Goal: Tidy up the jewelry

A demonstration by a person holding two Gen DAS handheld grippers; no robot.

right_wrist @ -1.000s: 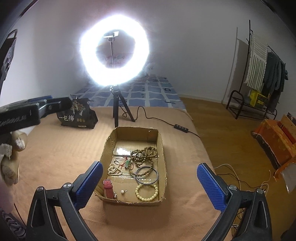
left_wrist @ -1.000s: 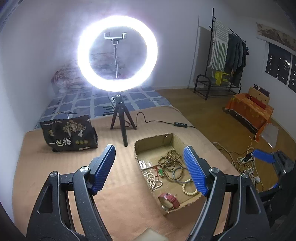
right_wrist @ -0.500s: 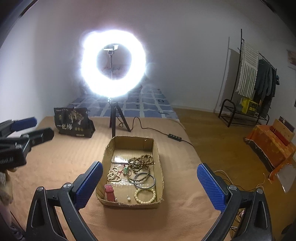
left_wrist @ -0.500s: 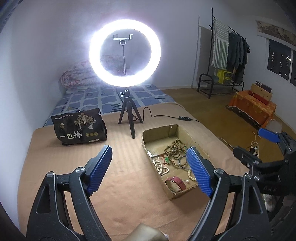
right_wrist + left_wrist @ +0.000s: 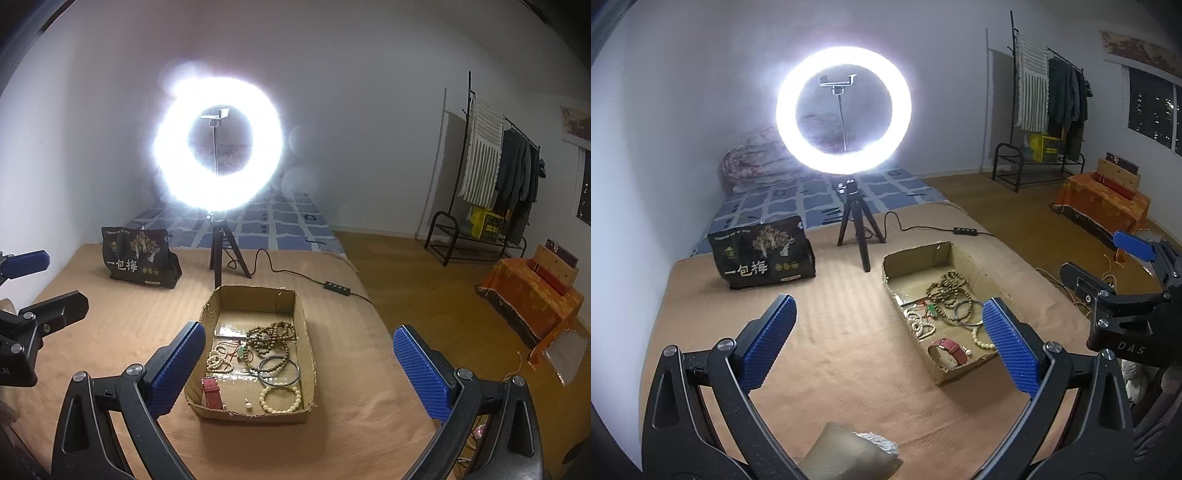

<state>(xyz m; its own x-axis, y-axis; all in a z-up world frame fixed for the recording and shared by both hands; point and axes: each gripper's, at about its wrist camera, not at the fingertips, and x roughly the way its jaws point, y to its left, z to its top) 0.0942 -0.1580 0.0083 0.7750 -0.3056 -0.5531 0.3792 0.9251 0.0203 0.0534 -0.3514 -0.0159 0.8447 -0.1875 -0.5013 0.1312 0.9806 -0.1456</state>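
Cardboard tray [image 5: 306, 354] of jewelry on tan bed cover, long axis 6-to-12. Our right hand-held gripper [image 5: 299, 365] nearer, dead ahead, jaws spread, empty. Our left hand-held gripper [image 5: 890, 341] spread too; tray at its 1 o'clock.

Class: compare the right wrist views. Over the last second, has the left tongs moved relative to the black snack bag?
Yes. The left tongs has dropped lower and farther left of the black snack bag, away from the cardboard box.
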